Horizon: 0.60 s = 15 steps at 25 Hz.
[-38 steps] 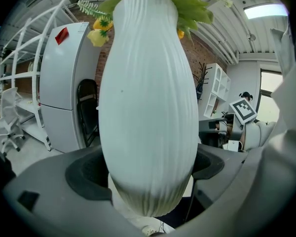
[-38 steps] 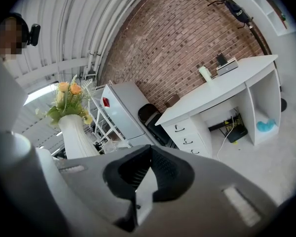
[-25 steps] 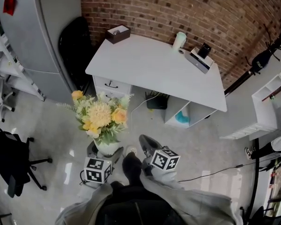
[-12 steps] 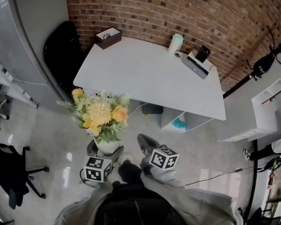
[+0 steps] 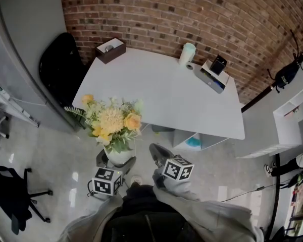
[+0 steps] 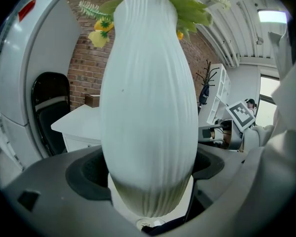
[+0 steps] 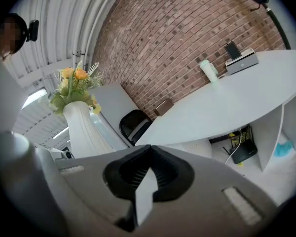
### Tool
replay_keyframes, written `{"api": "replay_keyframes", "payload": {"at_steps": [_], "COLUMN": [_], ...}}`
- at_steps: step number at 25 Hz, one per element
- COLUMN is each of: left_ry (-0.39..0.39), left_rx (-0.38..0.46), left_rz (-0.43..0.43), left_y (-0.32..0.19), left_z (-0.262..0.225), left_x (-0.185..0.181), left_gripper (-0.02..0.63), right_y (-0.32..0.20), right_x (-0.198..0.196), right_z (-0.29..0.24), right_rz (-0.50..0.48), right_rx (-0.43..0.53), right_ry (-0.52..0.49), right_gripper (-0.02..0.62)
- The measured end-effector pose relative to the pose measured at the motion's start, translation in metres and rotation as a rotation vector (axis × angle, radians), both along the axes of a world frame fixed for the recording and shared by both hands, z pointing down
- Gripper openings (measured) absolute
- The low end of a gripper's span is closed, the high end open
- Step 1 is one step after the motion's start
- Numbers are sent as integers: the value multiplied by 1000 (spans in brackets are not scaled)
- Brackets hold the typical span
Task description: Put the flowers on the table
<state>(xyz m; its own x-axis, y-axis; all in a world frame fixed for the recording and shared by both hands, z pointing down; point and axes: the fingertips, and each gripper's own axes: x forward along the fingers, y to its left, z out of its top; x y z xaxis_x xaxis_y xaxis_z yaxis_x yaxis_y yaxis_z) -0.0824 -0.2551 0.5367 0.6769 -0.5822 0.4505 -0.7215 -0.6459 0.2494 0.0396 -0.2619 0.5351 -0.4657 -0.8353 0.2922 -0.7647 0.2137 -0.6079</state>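
white ribbed vase [image 5: 119,155] of yellow and cream flowers [image 5: 111,122] held up in the left gripper [image 5: 116,161], just short of the near left corner of the white table [image 5: 161,95]. the left gripper view shows its jaws spread wide round the lower belly of the vase, one pad pressing on each side, with the vase upright. in the head view the blooms overlap the table's front edge, but the base of the vase hangs over the pale floor [image 5: 55,160], not over the tabletop.

the right gripper [image 5: 159,154] is alongside at about the same height, its jaws brought together with nothing between them, and it plays no part in the hold.

on this evidence the pick-up is done and the carry looks close to its end. what is left is to bring the vase over the table, set it down on its base and let go. the near and middle parts of the tabletop are bare; a brown box [image 5: 110,50], a pale green cup [image 5: 187,53] and a small device [image 5: 214,72] stand along the far edge by the brick wall [image 5: 192,14], well apart from the likely landing spot.
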Motion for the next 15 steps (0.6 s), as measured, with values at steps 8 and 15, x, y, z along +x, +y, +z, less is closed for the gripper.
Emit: {"api": "replay_keyframes", "payload": {"at_steps": [8,15], "left_ry": [25,42], "left_rx": [3,12], "left_rz": [-6,29], "left_y": [-45,-53], "left_z": [2,-2], "left_x": [26,46], "left_gripper": [471,469], "right_y": [-39,-34], "right_x": [23,35], "right_z": [1,5], "right_rz": [-2,22], "right_rx": [9,18], "right_ry": [11,-10], "right_gripper": [0,0]}}
